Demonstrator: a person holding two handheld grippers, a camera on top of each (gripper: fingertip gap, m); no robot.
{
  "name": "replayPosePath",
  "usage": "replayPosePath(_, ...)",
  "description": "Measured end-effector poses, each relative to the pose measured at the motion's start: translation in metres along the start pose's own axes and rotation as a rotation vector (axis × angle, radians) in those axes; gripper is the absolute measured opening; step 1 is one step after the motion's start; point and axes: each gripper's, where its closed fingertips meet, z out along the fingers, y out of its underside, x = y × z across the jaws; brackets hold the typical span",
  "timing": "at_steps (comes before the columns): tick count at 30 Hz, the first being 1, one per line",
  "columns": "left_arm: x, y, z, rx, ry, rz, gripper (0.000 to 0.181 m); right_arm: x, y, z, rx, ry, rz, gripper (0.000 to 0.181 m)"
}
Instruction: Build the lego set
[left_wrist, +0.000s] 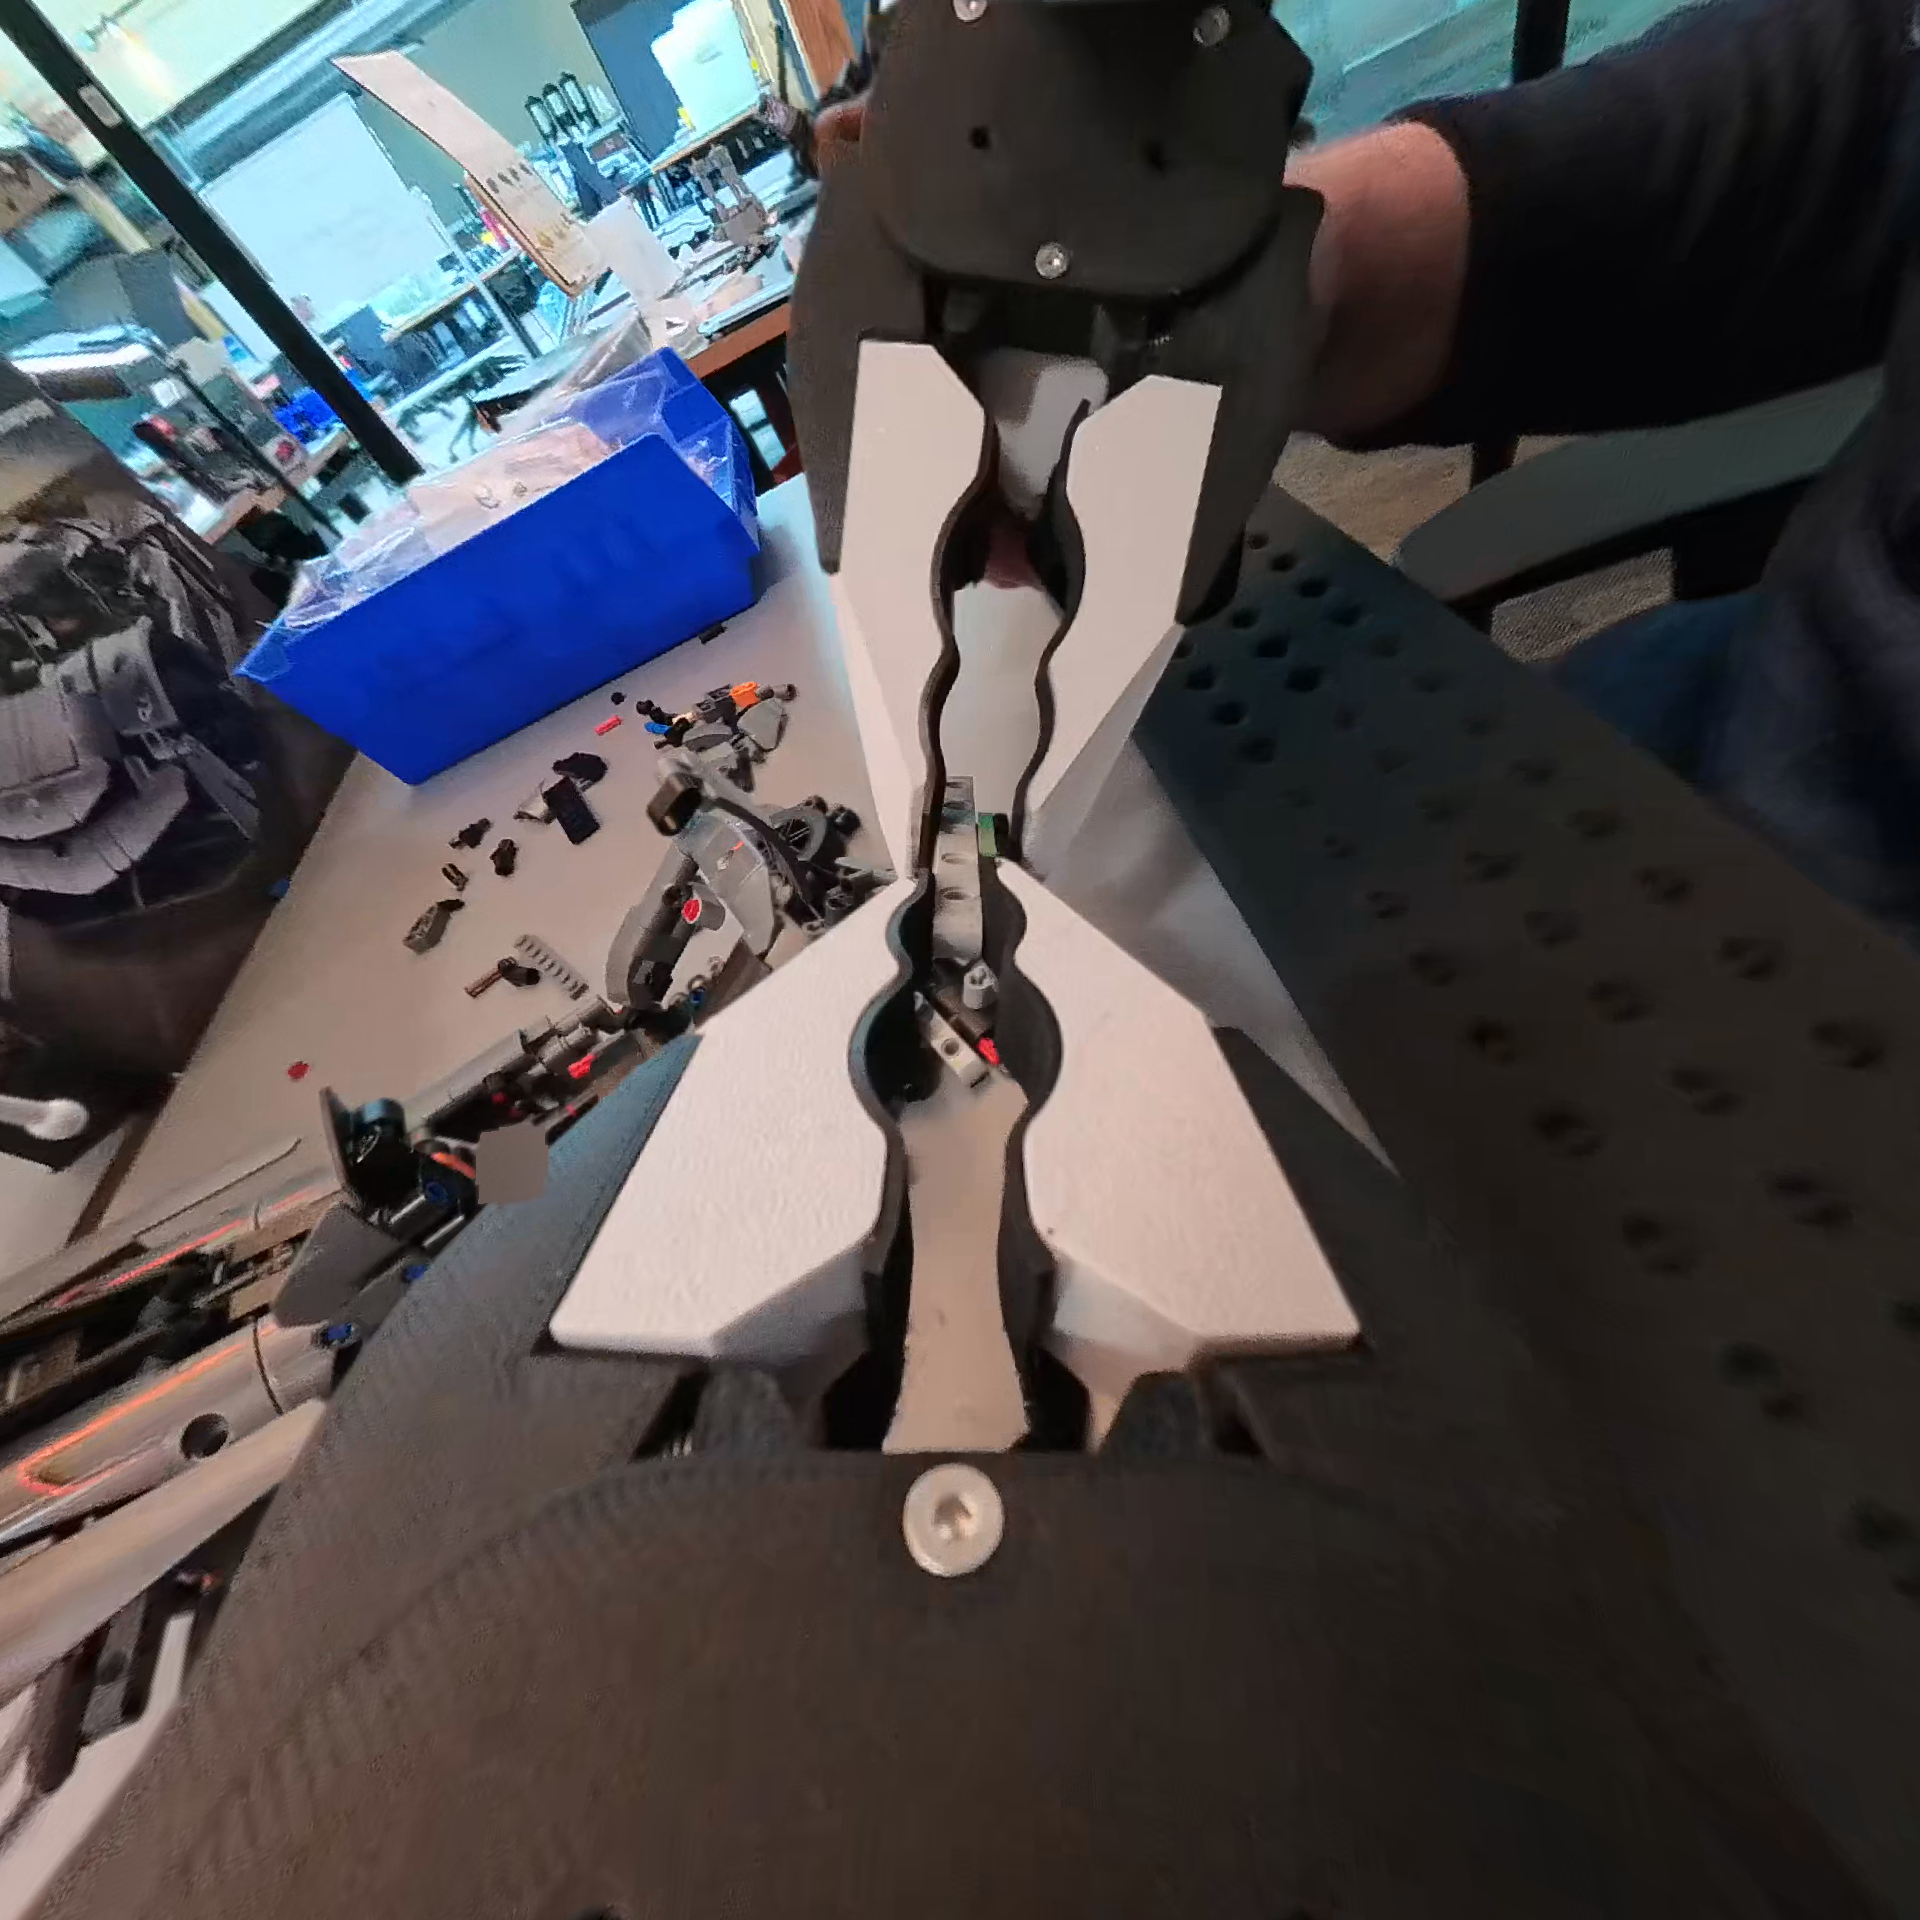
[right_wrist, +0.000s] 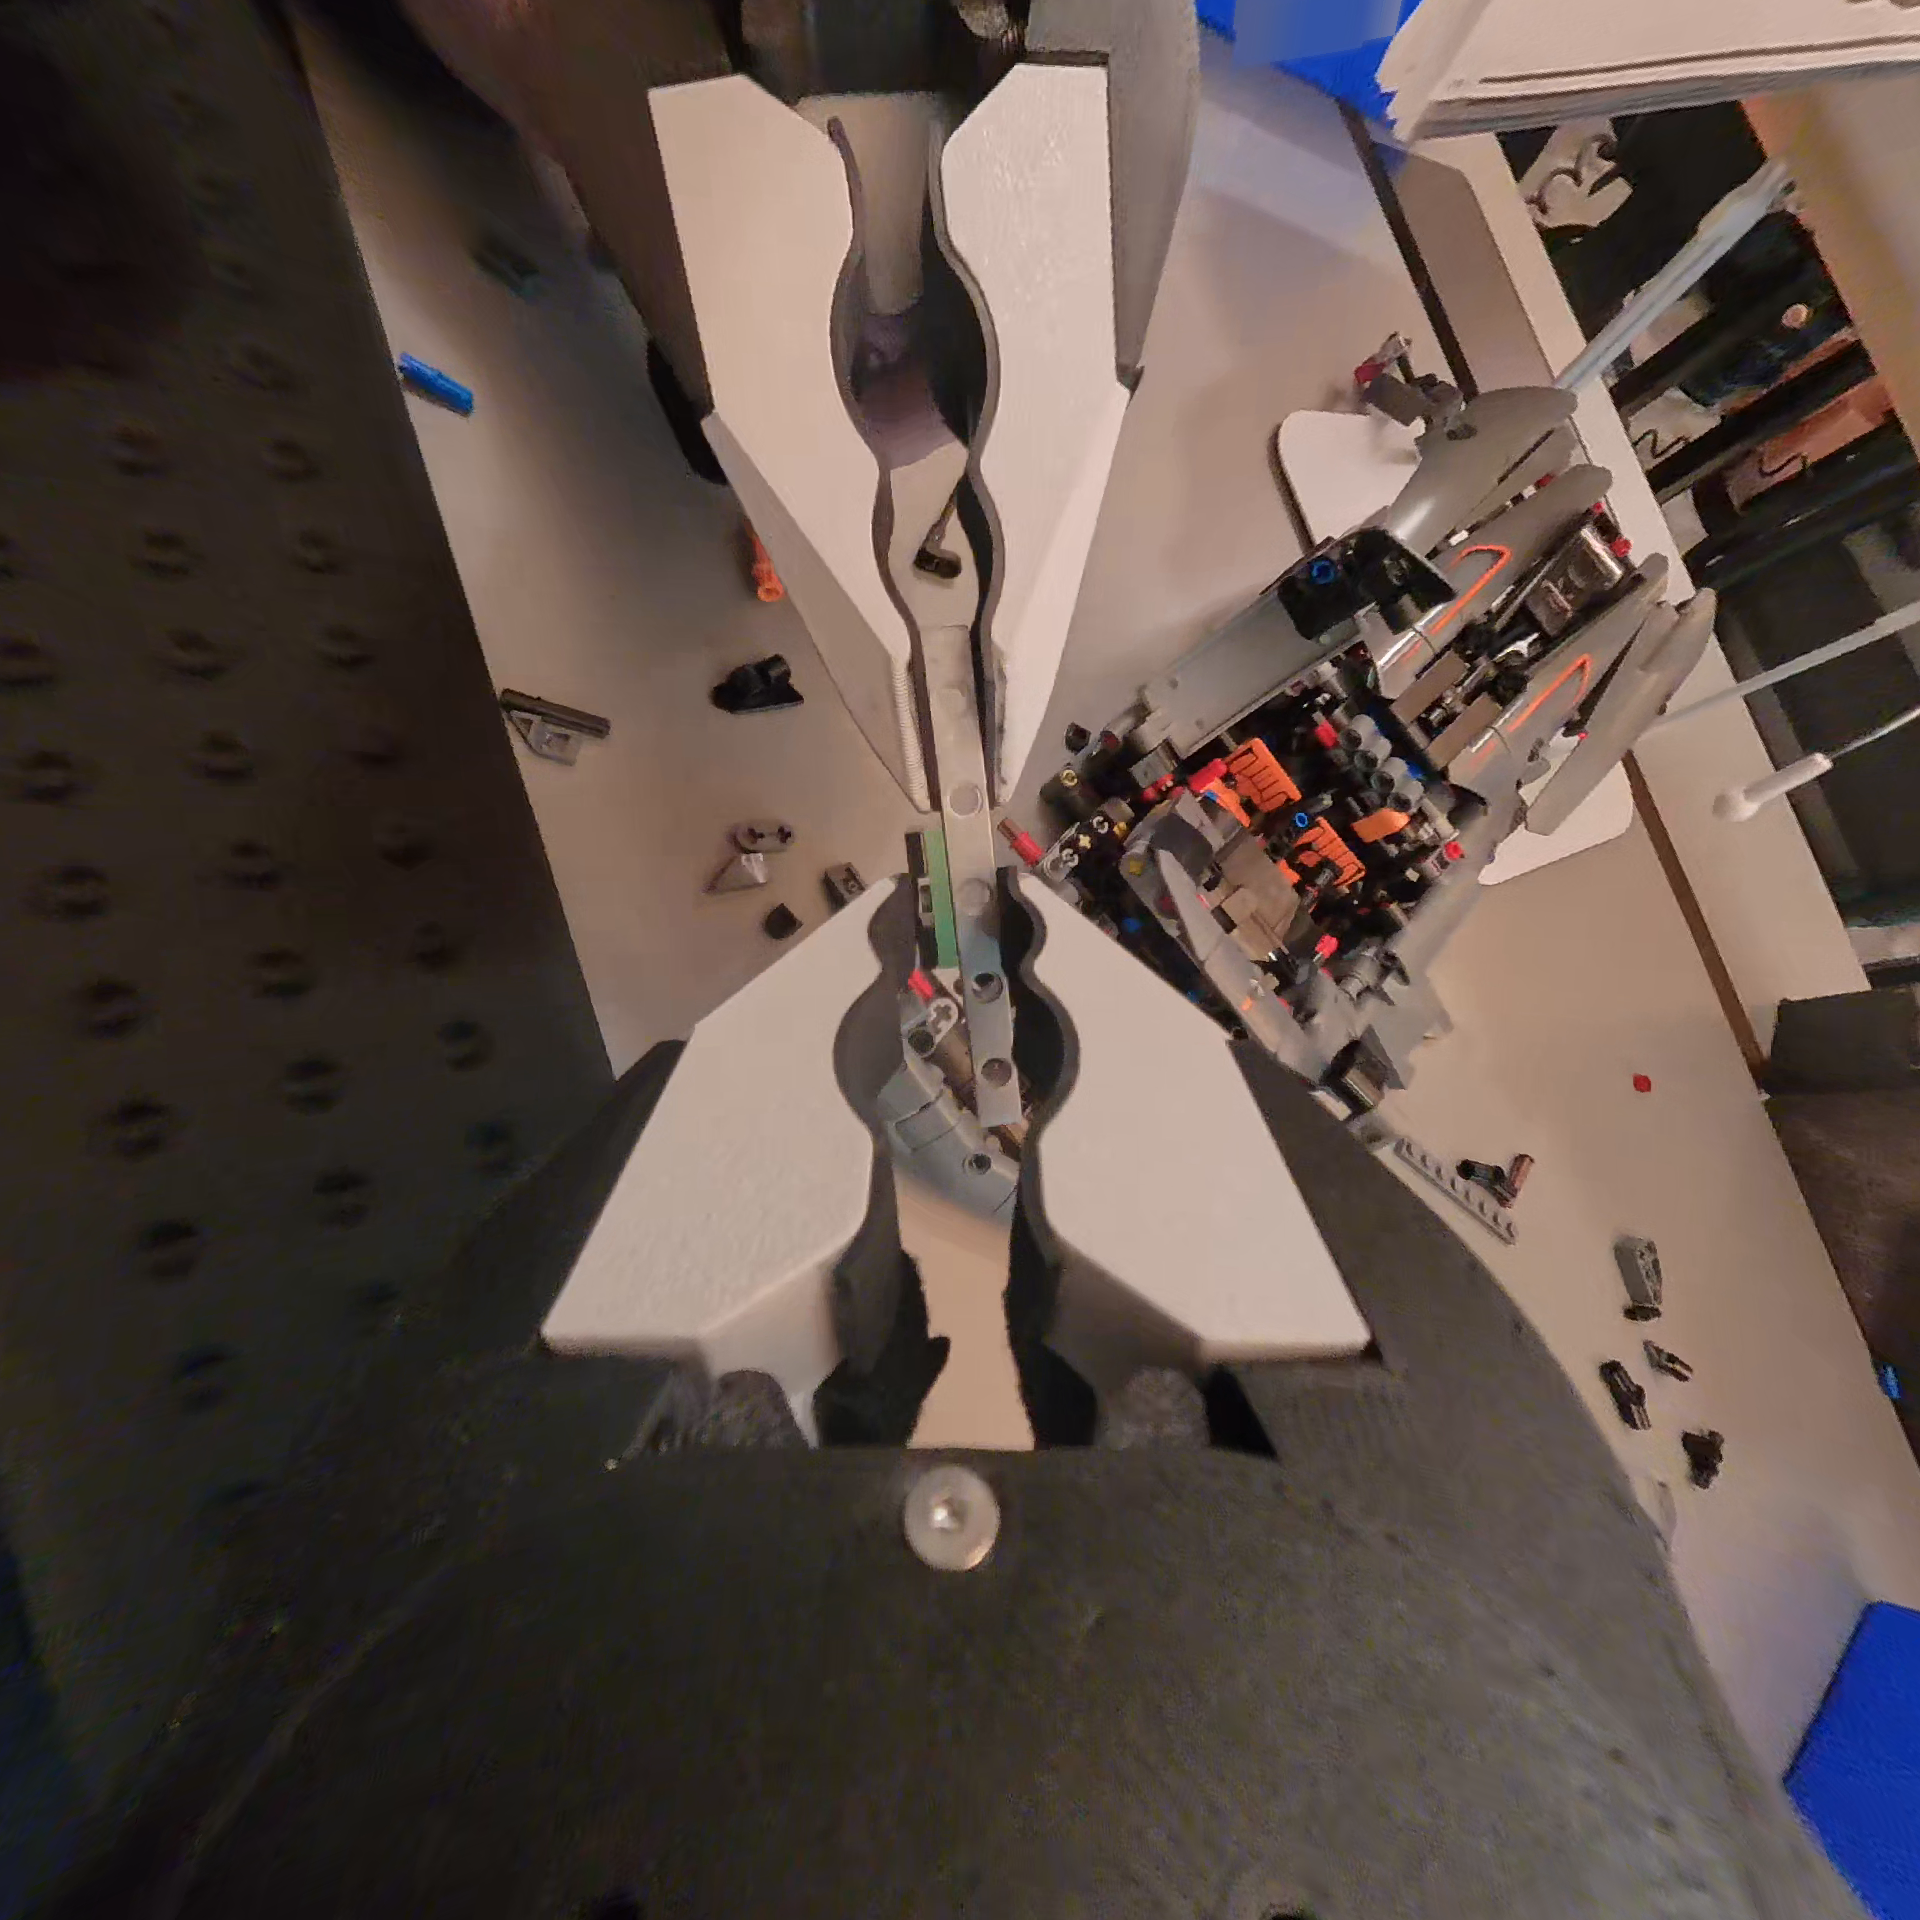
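In the left wrist view, the left gripper (left_wrist: 958, 883) is closed on a small grey subassembly (left_wrist: 961, 961) at frame centre, and the right gripper (left_wrist: 971, 831) meets it tip to tip from above, probably to steady both ends for joining. Loose parts (left_wrist: 499, 852) lie at centre left before a blue bin (left_wrist: 520, 623).

In the right wrist view, the right gripper (right_wrist: 961, 883) clamps the grey beam (right_wrist: 971, 831) of that subassembly at centre; the left gripper (right_wrist: 956, 717) pinches its far end. The big model (right_wrist: 1382, 790) rests at centre right on the table (right_wrist: 644, 582).

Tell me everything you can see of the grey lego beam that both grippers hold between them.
The grey lego beam is long, thin and flat, plastic by its look, with round holes along it. It bridges the two grippers tip to tip above the table: the right gripper clamps one end, the left gripper the other. At one end it joins a small grey assembly with red pins. A green piece lies against its side.
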Motion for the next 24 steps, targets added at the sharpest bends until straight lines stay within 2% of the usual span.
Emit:
replayPosePath(6,0.009,0.001,0.002,-0.021,0.008,0.080,0.005,-0.009,0.005,-0.001,-0.037,-0.073,0.010,0.012)
replayPosePath(9,0.004,0.001,0.002,-0.012,0.001,0.025,0.005,-0.004,0.003,-0.001,-0.001,-0.066,0.050,0.014)
replayPosePath(11,-0.003,0.000,0.001,-0.009,-0.010,-0.058,0.005,0.007,0.001,-0.005,-0.005,0.009,0.065,0.023)
replayPosePath(15,-0.009,-0.002,0.000,0.040,0.044,-0.332,0.005,0.008,0.000,-0.016,-0.054,0.161,-0.112,0.034)
replayPosePath(18,-0.009,-0.006,0.000,0.082,0.105,-0.505,0.005,0.010,0.004,-0.015,-0.118,0.304,-0.233,0.019)
replayPosePath(20,-0.007,-0.005,0.002,0.093,0.151,-0.605,0.006,0.010,0.007,-0.013,-0.145,0.359,-0.282,0.018)
replayPosePath(24,-0.006,-0.003,0.001,0.124,0.235,-0.728,0.006,0.010,0.007,-0.014,-0.141,0.367,-0.279,0.017)
